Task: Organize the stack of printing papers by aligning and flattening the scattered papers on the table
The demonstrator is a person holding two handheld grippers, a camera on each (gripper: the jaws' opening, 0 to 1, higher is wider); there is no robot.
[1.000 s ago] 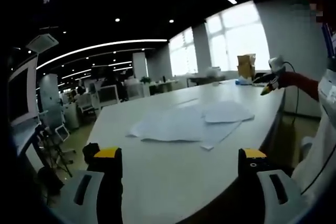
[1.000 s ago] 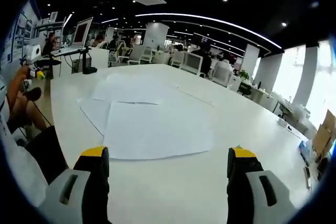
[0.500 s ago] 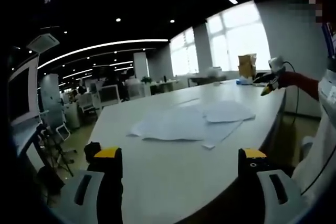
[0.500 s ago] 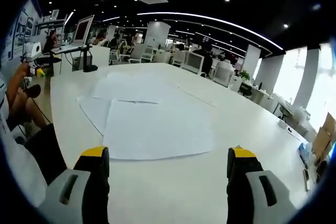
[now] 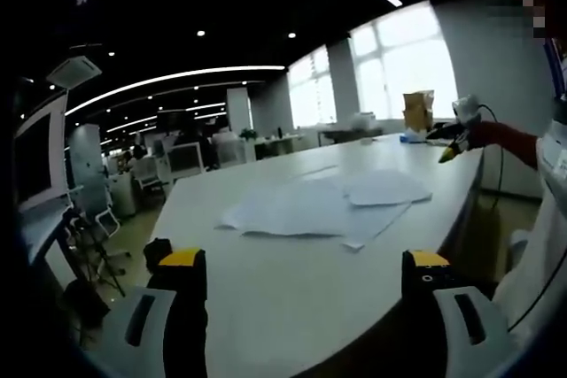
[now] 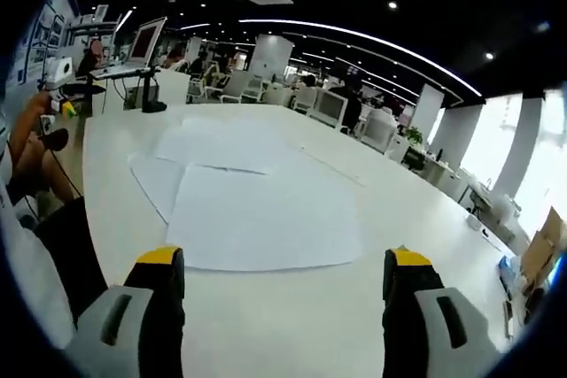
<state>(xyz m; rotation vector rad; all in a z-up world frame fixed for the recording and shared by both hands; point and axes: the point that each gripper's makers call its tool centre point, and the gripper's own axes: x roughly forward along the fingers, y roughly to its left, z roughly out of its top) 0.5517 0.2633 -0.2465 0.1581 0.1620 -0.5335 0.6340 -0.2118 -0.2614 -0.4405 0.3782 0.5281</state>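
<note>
Barely anything has shifted: we hold both grippers (image 5: 301, 267) (image 6: 282, 263) wide open and empty; printing papers (image 6: 257, 210) remain scattered mid-frame on the bench (image 6: 425, 227).

Scattered papers on a long white surface, seen past spread tongs

The left tongs (image 5: 301, 272) stand with jaws wide apart and nothing between them, above the surface's (image 5: 266, 289) near end. The papers (image 5: 323, 205) lie overlapping and askew near its right edge. The other tongs (image 5: 454, 141) hover by that edge, farther along, near a cardboard box (image 5: 415, 111).
</note>
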